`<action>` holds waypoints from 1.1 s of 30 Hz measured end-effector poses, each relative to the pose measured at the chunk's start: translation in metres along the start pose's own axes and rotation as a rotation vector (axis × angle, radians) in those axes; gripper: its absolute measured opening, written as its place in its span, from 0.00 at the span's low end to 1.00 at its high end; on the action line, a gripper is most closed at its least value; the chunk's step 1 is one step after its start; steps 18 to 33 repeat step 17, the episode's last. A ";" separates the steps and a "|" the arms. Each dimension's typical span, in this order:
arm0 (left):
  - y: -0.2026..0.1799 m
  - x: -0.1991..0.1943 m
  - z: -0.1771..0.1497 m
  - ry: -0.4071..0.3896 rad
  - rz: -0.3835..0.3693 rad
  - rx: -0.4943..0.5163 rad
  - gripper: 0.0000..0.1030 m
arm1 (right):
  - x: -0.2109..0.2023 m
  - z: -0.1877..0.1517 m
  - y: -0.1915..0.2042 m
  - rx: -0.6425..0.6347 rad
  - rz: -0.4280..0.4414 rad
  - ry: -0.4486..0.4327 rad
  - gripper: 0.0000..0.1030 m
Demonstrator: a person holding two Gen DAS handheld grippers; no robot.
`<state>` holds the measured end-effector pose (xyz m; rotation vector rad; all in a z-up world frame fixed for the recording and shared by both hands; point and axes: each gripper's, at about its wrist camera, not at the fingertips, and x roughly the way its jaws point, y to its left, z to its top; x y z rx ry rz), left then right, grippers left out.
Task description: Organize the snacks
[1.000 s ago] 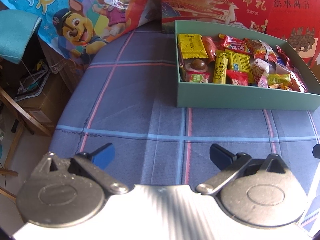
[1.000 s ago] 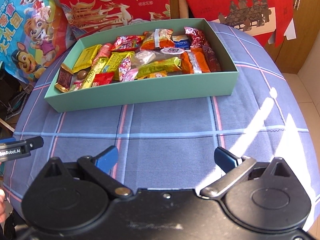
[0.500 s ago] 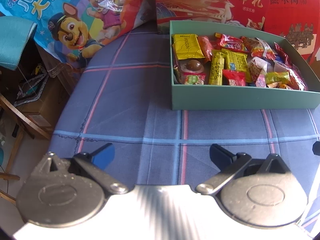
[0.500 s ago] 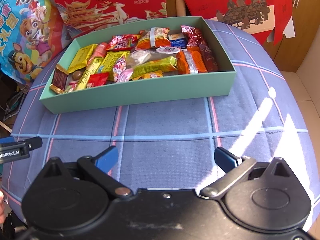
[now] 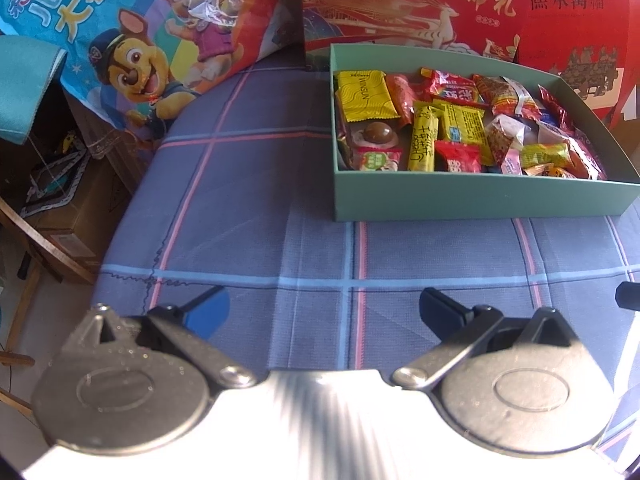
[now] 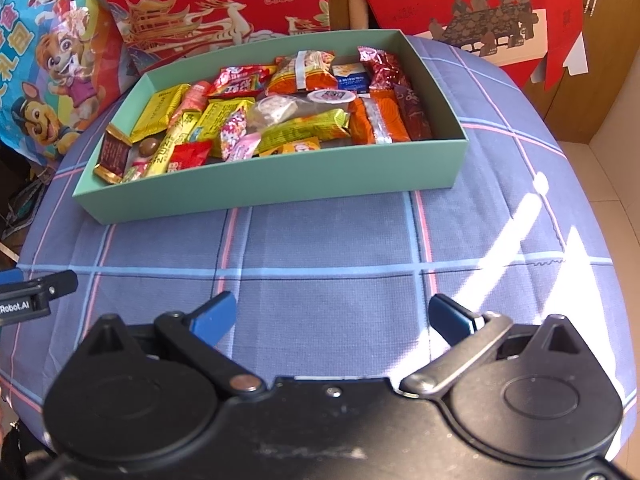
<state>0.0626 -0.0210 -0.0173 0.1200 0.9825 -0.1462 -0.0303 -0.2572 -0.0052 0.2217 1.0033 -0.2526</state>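
Left wrist view: the left gripper [image 5: 324, 308] hangs over the near part of the surface [image 5: 260, 200], which is covered with a blue plaid cloth, its fingers [image 5: 210, 312] spread wide with nothing between them. The green box [image 5: 460, 202] of snacks sits toward the far right of the surface, well apart from the fingertips. Its near wall hides the lower edge of the front row of packets. A yellow packet [image 5: 366, 96] lies in the box's far left corner, with a round chocolate ball [image 5: 380, 133] just in front of it and a long yellow stick pack [image 5: 423, 138] beside that. The right end of the box is bent by the lens, and the wrappers there overlap too much to separate. A cartoon-dog bag [image 5: 140, 40] leans at the far left edge of the surface, and a red gift box [image 5: 420, 8] stands behind the green box, cut off at the top. At the right edge a dark tip shows, probably the other gripper.

Right wrist view: the right gripper [image 6: 332, 316] is likewise spread open and empty, over the near edge of the surface [image 6: 320, 240]. The green box [image 6: 280, 194] lies across the far half, all four walls visible. An orange packet [image 6: 376, 120] and a dark red packet [image 6: 412, 110] fill its right end; a brown gold-edged bar [image 6: 112, 154] leans in the near left corner. A strip of sunlight crosses the right side of the surface. Part of the left gripper [image 6: 40, 292] enters at the left edge, mostly out of frame.
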 end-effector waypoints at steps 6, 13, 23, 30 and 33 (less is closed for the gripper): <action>0.002 -0.001 0.001 0.002 -0.003 -0.006 1.00 | -0.001 0.002 0.001 -0.004 -0.003 -0.004 1.00; -0.001 -0.005 0.004 -0.008 -0.003 0.008 1.00 | -0.004 0.005 0.002 -0.007 -0.013 -0.015 1.00; -0.003 -0.008 0.005 -0.013 0.008 0.020 1.00 | -0.006 0.004 0.001 -0.009 -0.022 -0.021 1.00; -0.003 -0.008 0.005 -0.013 0.008 0.020 1.00 | -0.006 0.004 0.001 -0.009 -0.022 -0.021 1.00; -0.003 -0.008 0.005 -0.013 0.008 0.020 1.00 | -0.006 0.004 0.001 -0.009 -0.022 -0.021 1.00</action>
